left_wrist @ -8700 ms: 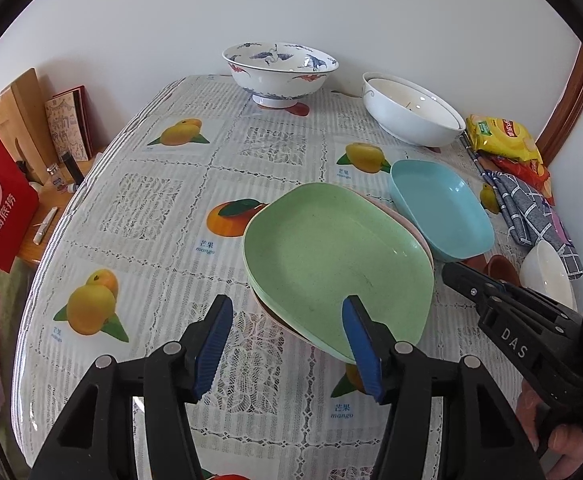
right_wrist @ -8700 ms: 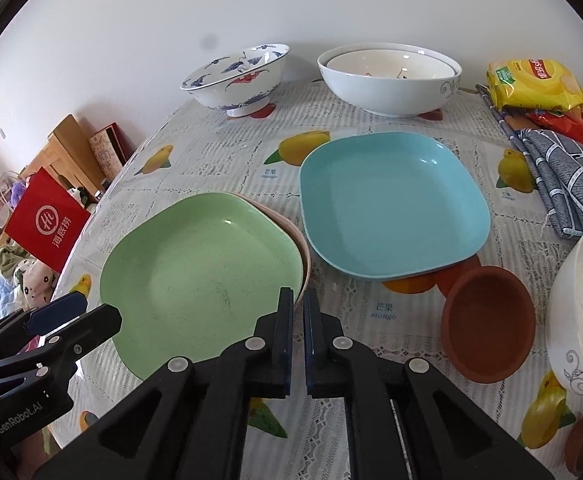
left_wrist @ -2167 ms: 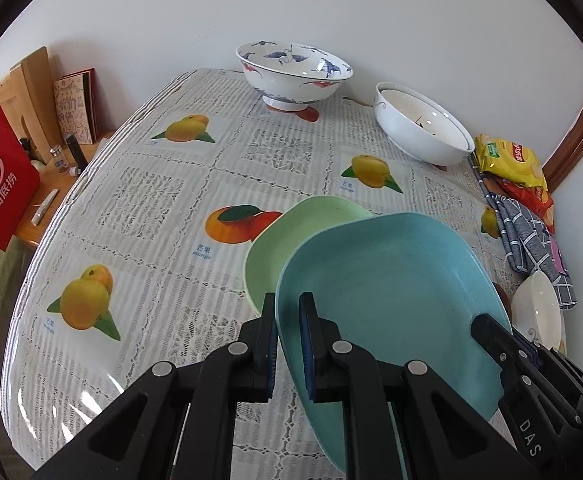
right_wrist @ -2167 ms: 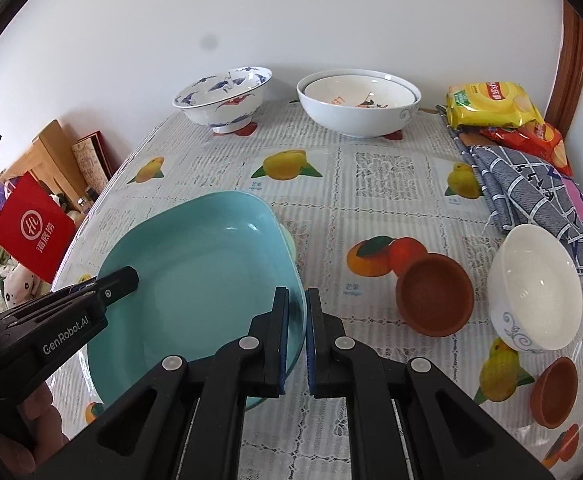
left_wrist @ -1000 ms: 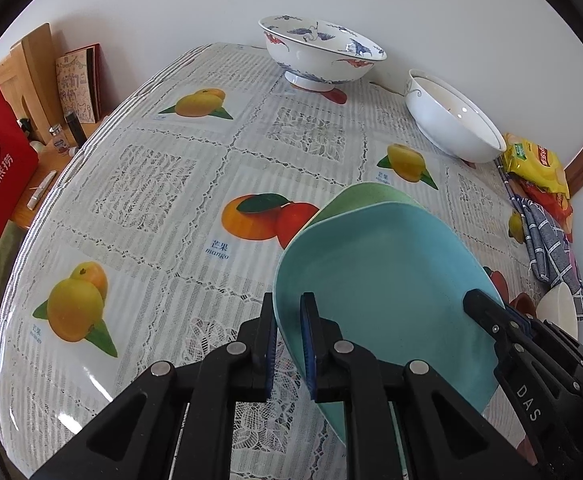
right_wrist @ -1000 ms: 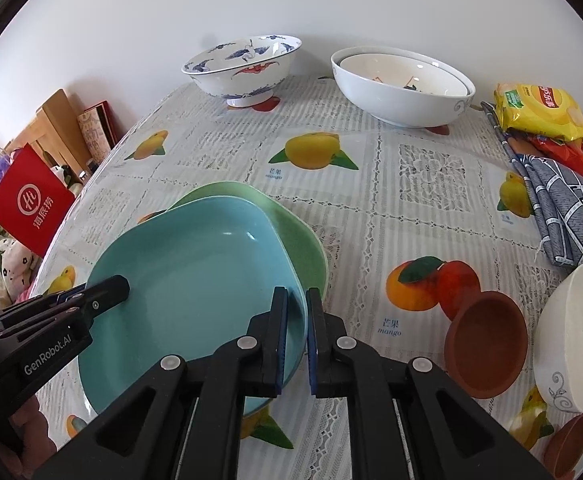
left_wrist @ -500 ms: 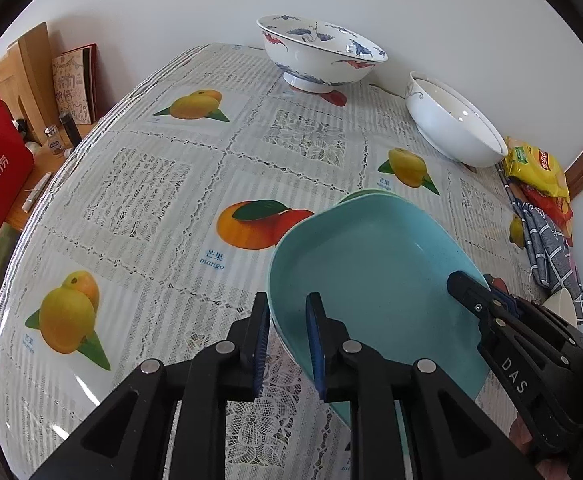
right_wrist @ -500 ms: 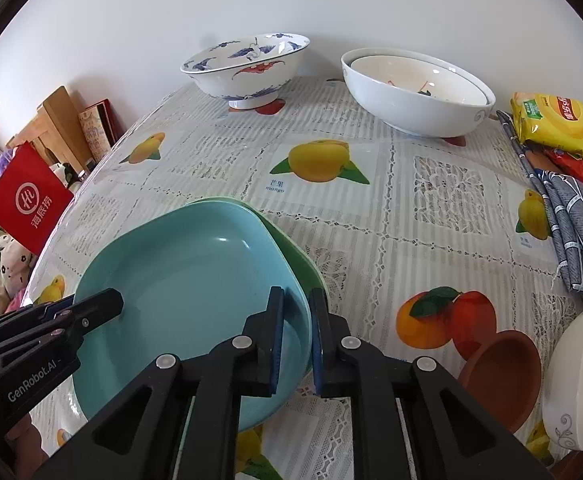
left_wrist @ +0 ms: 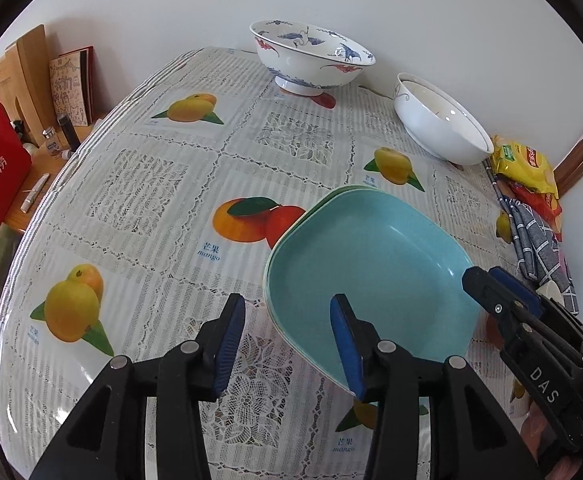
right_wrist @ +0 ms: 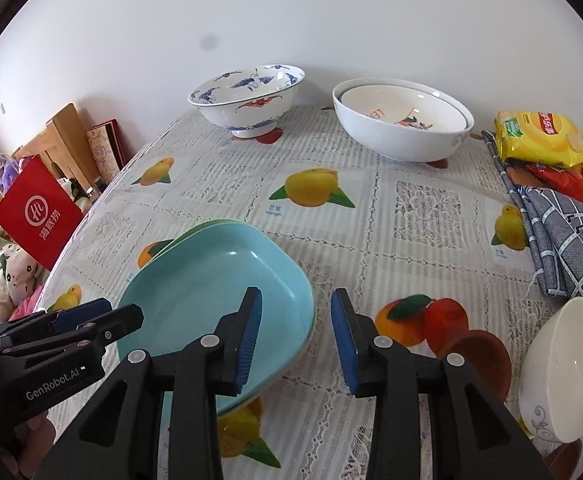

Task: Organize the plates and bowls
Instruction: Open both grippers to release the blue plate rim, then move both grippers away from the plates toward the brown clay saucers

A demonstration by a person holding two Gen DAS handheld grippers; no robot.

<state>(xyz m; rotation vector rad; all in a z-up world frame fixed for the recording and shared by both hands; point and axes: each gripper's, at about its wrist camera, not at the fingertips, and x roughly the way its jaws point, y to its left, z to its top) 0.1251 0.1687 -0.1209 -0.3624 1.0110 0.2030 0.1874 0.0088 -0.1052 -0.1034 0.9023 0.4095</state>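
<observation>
Fruit-print lace tablecloth (left_wrist: 139,192) covers the table against a white wall. Blue plate (left_wrist: 371,280) sits nested on the green plate (right_wrist: 211,225), of which only a thin rim shows; anything beneath is hidden. Left gripper (left_wrist: 287,344) and right gripper (right_wrist: 295,336) have both just been opening; jaws stand apart, each straddling the blue plate's rim, pads off it. Small white bowl (right_wrist: 563,368) is cut off at the frame edge. Brown dish (right_wrist: 475,352) is partly hidden behind the right gripper.
</observation>
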